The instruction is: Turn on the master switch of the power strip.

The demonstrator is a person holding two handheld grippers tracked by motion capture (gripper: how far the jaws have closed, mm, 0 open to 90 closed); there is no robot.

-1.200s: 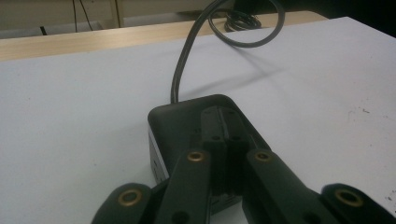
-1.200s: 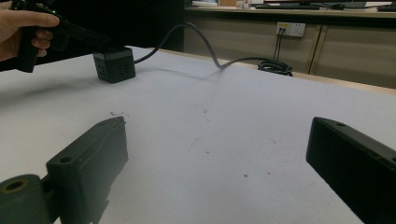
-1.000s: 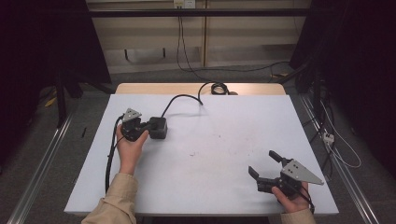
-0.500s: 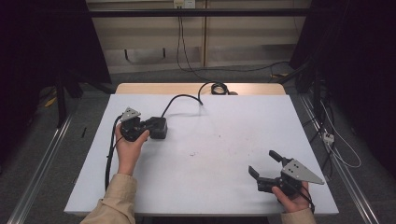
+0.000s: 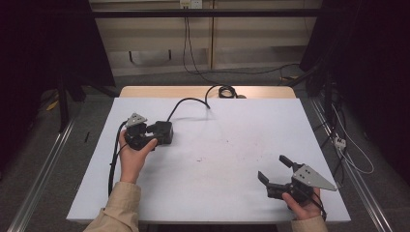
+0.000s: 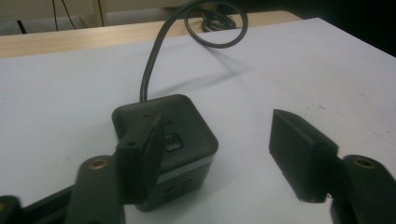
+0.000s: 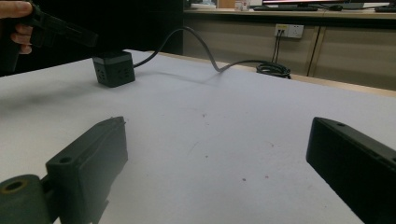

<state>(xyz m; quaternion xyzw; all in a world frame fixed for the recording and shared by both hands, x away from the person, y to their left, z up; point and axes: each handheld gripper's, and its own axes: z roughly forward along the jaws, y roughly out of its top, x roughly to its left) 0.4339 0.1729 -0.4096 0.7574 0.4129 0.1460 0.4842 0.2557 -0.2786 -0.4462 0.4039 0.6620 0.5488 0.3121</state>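
Where they gripped before, left gripper (image 6: pixel 212 158) jaws just opening off power cube (image 6: pixel 180 135), right gripper (image 7: pixel 233 172) jaws wide.

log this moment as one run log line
left tongs: just opening, open beside power cube | right tongs: open, idle | cube on table

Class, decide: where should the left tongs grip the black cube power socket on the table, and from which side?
Grip the black cube socket across its two flat cable-free side faces, approaching from the person's side, opposite the cable. The left tongs, jaws just opening, stand apart here.
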